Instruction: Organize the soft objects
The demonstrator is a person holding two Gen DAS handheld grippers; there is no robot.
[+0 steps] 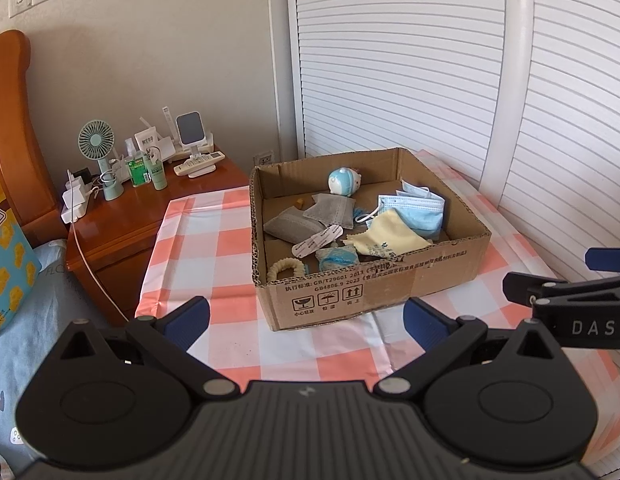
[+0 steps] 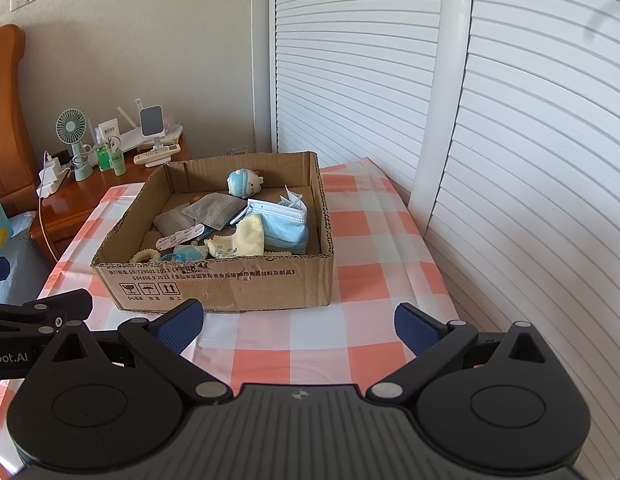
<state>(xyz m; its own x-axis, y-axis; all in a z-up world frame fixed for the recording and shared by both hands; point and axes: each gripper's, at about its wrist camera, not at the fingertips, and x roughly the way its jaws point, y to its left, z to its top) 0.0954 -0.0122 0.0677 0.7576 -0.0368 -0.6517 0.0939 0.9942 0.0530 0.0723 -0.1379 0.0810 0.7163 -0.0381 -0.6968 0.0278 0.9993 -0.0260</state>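
An open cardboard box point(image 1: 390, 284) point(image 2: 246, 284) stands on the pink-and-white checked table. Inside lie blue face masks point(image 1: 418, 208) point(image 2: 284, 220), a pale yellow cloth point(image 1: 386, 240) point(image 2: 242, 236), grey masks point(image 1: 306, 216) point(image 2: 214, 208), a small blue-and-white plush toy point(image 1: 344, 181) point(image 2: 244, 182), a cream scrunchie point(image 1: 286, 269) point(image 2: 146, 256) and a light blue pouch point(image 1: 337, 258). My left gripper point(image 1: 306, 320) hovers open before the box's front wall, nothing between its fingers. My right gripper point(image 2: 298, 322) is likewise open and empty, just in front of the box.
A wooden nightstand point(image 1: 122, 220) at the left carries a small fan point(image 1: 97, 144), bottles, chargers and a remote. White louvred doors point(image 1: 410, 60) stand behind and right of the table. A bed with blue bedding point(image 1: 26, 320) lies at the left.
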